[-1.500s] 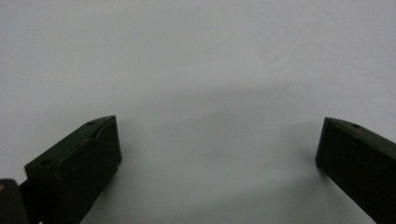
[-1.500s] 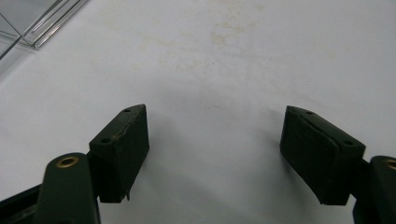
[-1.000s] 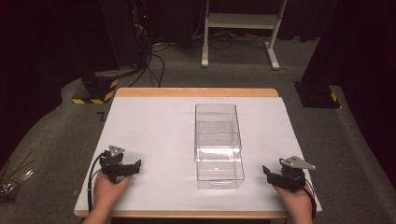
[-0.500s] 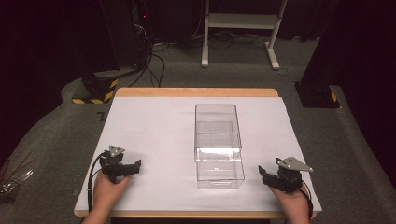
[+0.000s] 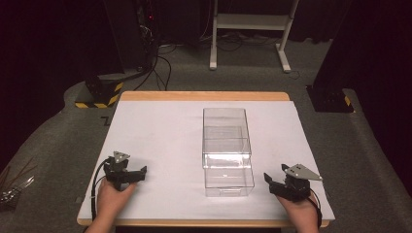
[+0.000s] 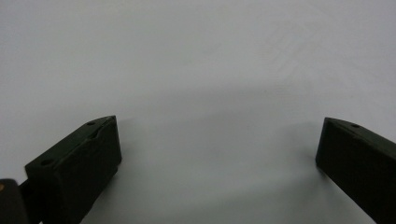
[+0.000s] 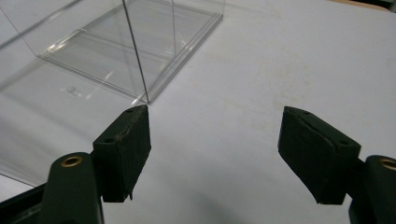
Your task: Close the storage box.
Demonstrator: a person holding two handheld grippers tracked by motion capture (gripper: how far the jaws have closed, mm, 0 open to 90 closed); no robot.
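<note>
the table [image 5: 160,126], covered by a white sheet, carries a clear plastic box [image 5: 227,145] standing a little right of its middle, its long side running away from the person and its near end reaching toward the front edge. the left hand [image 5: 112,200] comes in from the bottom and rests near the front left corner, well apart from the box, holding the left gripper [image 5: 141,174] low over the sheet with its jaws spread wide and nothing between them. the right hand [image 5: 299,209] lies near the front right corner; the right gripper [image 5: 267,180] points leftward toward the box's near end, close beside it but not touching, jaws wide apart and empty.
</note>
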